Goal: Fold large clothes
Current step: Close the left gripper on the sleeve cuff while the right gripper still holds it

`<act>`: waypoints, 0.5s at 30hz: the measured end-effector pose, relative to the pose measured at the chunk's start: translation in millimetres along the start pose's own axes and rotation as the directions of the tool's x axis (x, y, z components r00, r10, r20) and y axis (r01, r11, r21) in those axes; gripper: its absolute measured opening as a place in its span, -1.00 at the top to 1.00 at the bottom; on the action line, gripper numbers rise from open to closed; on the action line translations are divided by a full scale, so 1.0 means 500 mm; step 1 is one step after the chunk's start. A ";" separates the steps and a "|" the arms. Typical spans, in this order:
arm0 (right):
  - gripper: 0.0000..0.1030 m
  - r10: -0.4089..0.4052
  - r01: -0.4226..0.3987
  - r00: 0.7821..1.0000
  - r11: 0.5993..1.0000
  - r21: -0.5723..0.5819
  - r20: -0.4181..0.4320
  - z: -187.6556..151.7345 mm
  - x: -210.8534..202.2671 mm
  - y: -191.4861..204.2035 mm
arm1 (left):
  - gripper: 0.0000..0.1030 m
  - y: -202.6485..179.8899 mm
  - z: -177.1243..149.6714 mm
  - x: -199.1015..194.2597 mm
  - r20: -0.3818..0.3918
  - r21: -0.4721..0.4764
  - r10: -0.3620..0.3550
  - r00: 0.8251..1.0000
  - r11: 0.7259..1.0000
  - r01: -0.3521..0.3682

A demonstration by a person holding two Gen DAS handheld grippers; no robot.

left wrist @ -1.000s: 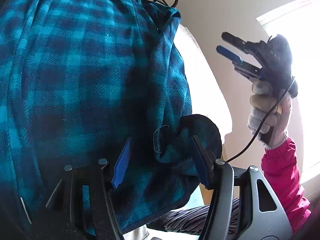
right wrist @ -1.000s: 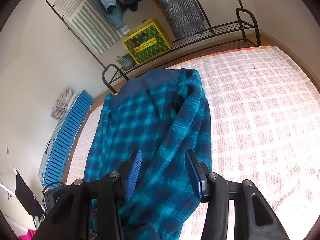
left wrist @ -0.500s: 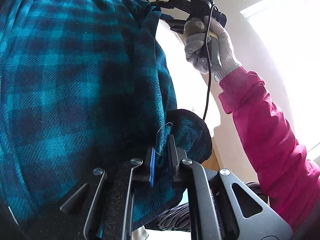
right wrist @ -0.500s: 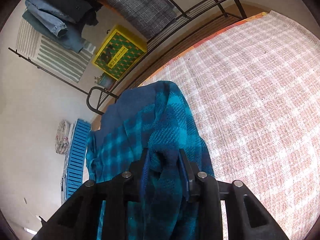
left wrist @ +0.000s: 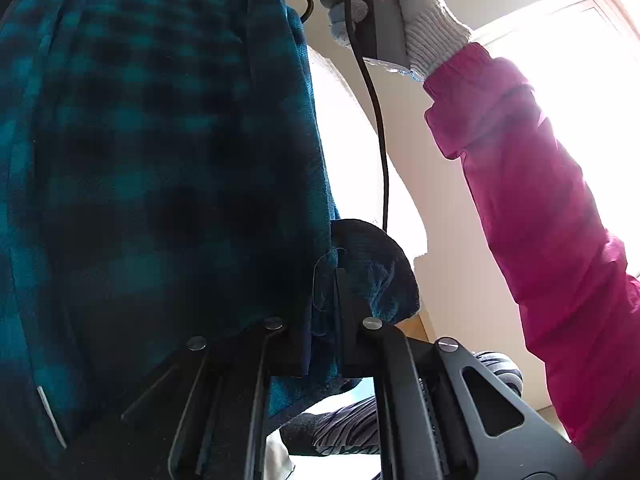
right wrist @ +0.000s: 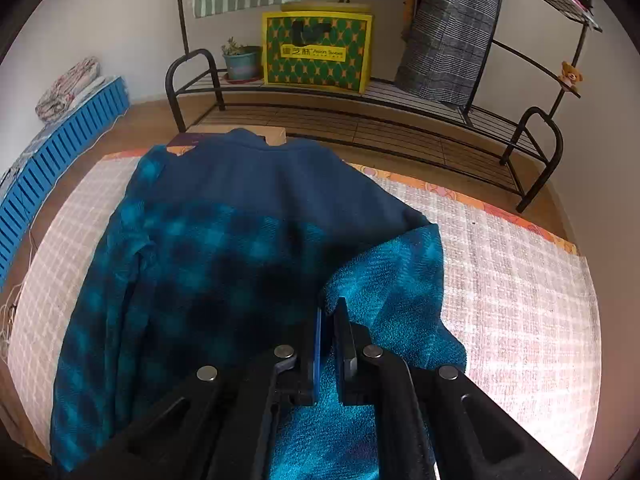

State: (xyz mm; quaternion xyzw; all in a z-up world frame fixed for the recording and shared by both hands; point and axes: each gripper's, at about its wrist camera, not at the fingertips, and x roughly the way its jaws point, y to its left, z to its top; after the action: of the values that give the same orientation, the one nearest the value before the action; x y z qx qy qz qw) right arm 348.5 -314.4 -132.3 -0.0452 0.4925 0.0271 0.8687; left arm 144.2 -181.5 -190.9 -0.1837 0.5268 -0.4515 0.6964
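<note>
A teal and dark blue plaid fleece shirt (right wrist: 224, 264) lies spread on a pink and white checked mat (right wrist: 520, 280), its plain navy collar end (right wrist: 260, 172) towards the rack. My right gripper (right wrist: 328, 314) has its jaws closing tight on a raised fold at the shirt's right edge, with the pads pressing on the cloth. In the left wrist view the shirt (left wrist: 160, 160) fills the left side. My left gripper (left wrist: 324, 300) is shut on its hem edge. A white-gloved hand (left wrist: 400, 4) with a pink sleeve (left wrist: 540, 208) holds the right gripper at the top edge.
A black metal clothes rack (right wrist: 400, 120) stands behind the mat, bearing a yellow and green box (right wrist: 316, 52), a potted plant (right wrist: 240, 60) and a hanging grey plaid garment (right wrist: 452, 32). A blue slatted panel (right wrist: 52, 160) lies at the left. Wooden floor surrounds the mat.
Both grippers went from open to shut on the shirt. The right hand swept up and left across the left wrist view to the shirt's far edge, rolling as it went.
</note>
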 end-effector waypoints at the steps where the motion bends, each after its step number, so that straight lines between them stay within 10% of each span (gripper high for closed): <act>1: 0.94 -0.002 0.002 1.000 1.000 -0.016 -0.018 0.004 0.025 0.019 | 0.88 0.012 -0.001 0.000 -0.003 -0.014 0.006 1.000 1.000 -0.006; 8: 0.84 0.014 -0.018 0.993 0.999 -0.033 -0.113 -0.015 0.176 0.082 | 0.87 0.065 -0.011 0.014 -0.026 -0.067 0.077 0.997 0.995 -0.079; 15: 0.46 0.132 -0.130 0.991 0.987 0.094 -0.012 -0.043 0.032 0.005 | 0.59 0.054 -0.022 0.000 -0.007 -0.039 0.144 0.990 0.989 -0.144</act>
State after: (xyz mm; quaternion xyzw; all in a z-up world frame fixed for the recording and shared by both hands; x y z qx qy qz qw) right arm 337.9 -314.1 -157.2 0.0276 0.5028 0.0607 0.8618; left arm 145.9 -164.9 -214.6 -0.1579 0.5491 -0.3898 0.7223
